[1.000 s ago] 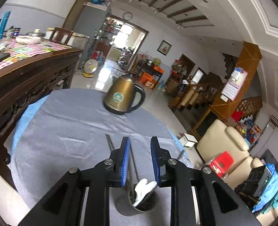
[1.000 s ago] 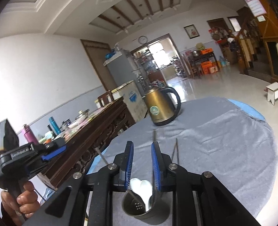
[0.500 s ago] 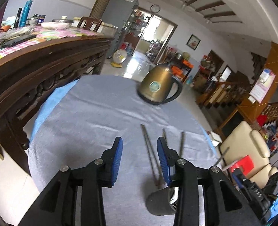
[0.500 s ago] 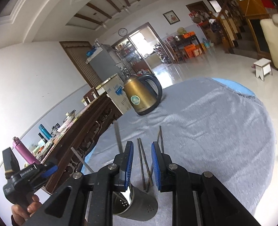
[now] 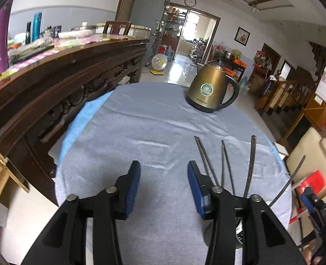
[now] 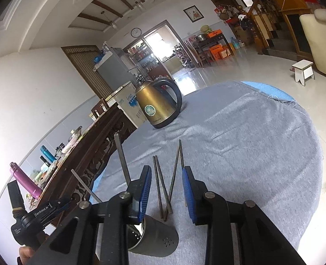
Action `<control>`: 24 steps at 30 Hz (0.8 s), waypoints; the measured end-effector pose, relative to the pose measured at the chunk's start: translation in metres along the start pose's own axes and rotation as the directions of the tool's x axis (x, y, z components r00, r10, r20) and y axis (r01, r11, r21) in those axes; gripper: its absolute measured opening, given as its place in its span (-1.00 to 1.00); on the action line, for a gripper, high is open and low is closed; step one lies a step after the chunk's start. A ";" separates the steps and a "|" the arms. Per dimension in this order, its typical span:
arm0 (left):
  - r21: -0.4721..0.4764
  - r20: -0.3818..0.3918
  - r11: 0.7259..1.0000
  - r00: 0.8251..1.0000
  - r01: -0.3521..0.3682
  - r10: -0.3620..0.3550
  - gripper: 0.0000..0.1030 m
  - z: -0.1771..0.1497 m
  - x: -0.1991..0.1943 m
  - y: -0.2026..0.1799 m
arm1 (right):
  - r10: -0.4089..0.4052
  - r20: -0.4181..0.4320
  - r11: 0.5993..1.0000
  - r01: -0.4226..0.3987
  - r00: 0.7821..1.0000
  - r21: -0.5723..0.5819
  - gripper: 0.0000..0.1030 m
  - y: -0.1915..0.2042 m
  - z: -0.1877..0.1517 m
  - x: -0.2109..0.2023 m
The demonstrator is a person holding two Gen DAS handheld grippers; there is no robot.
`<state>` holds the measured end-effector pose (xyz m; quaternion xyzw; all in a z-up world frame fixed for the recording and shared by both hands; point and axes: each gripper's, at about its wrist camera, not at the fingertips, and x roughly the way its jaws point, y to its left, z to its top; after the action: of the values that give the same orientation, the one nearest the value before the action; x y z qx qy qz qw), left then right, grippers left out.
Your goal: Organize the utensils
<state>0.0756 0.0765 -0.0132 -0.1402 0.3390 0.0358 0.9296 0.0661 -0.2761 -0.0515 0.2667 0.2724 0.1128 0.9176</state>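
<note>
**Grey-clothed counter, both claws gaping**

Round counter under grey cloth [image 6: 251, 143], brass electric kettle [image 6: 156, 106] at far side. Dark perforated metal utensil cup [image 6: 158, 240] near front, thin metal chopsticks [image 6: 163, 187] rising from it. Left claw [image 5: 164, 190] spread apart, empty. Right claw [image 6: 166, 194] likewise apart, hovering over cup.

L hand-held gripper [image 5: 164, 185] & R hand-held gripper [image 6: 166, 195]: jaws apart, empty.

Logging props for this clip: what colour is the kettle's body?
Brassy gold metal kettle with a black handle; clearest in the left wrist view.
</note>
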 end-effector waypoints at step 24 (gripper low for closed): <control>0.080 0.030 0.987 0.990 -0.137 0.135 0.01 -0.002 0.009 0.005 | -0.037 -0.065 0.999 0.036 0.997 -0.019 -0.39 0.003 -0.008 0.023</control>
<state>0.0801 0.0800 -0.0216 -0.0781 0.3375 0.0867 0.9341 0.0808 -0.2622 -0.0660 0.2497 0.3063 0.1070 0.9123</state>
